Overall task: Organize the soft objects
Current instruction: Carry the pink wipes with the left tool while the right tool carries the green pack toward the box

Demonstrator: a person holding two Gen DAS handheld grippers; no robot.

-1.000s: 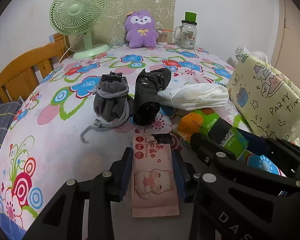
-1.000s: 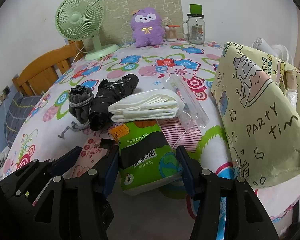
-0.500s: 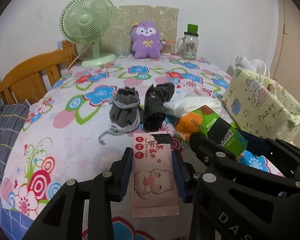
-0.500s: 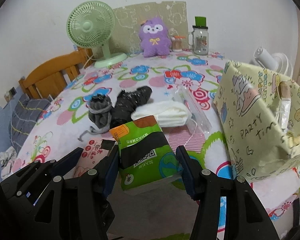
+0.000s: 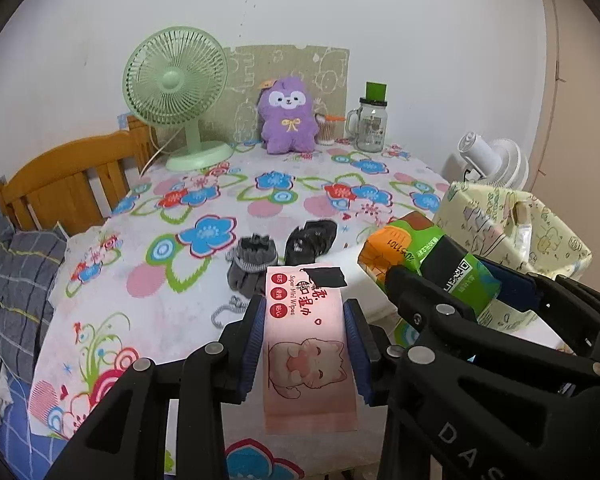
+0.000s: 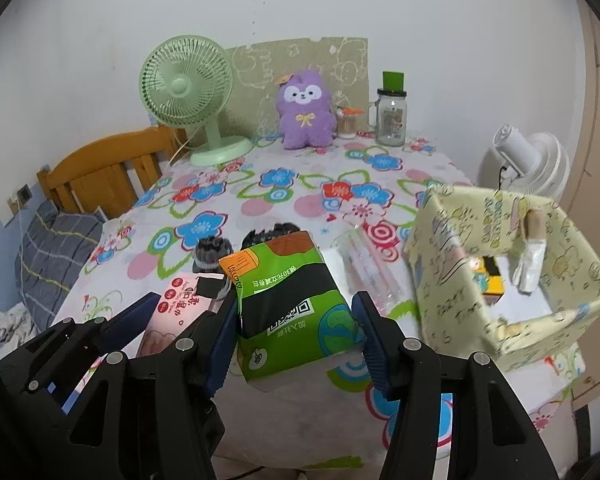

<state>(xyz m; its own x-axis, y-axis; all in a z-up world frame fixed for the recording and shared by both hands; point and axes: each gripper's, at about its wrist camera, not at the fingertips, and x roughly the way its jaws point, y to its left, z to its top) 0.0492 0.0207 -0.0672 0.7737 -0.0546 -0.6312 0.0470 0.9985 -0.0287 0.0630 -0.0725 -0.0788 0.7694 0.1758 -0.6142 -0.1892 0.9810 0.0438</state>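
Now that both packs have risen clear of the desk [image 5: 160, 280], my left tongs [image 5: 305, 346] pinch the wipes [image 5: 309, 354], my right tongs [image 6: 296, 340] the tissues [image 6: 290, 312], left of the box [image 6: 512, 280]; deposit next.

Grey pouch [image 6: 212, 254]: lower part hidden behind green pack [image 6: 290, 312] and pink wipes pack [image 6: 172, 316] in right view. Black bundle [image 6: 274, 232]: only top edge shows above green pack there. Wipes pack: near end hidden behind left tongs [image 6: 112, 340] in right view. Yellow box [image 6: 490, 280] inside patterned bag [image 6: 452, 280]: partly hidden by bag wall. Clear wrapper [image 6: 364, 260]: blurred, contents unreadable. Jar [image 5: 371, 128] label: too small to read. Bag's right part cut by right tongs' arm in left view.
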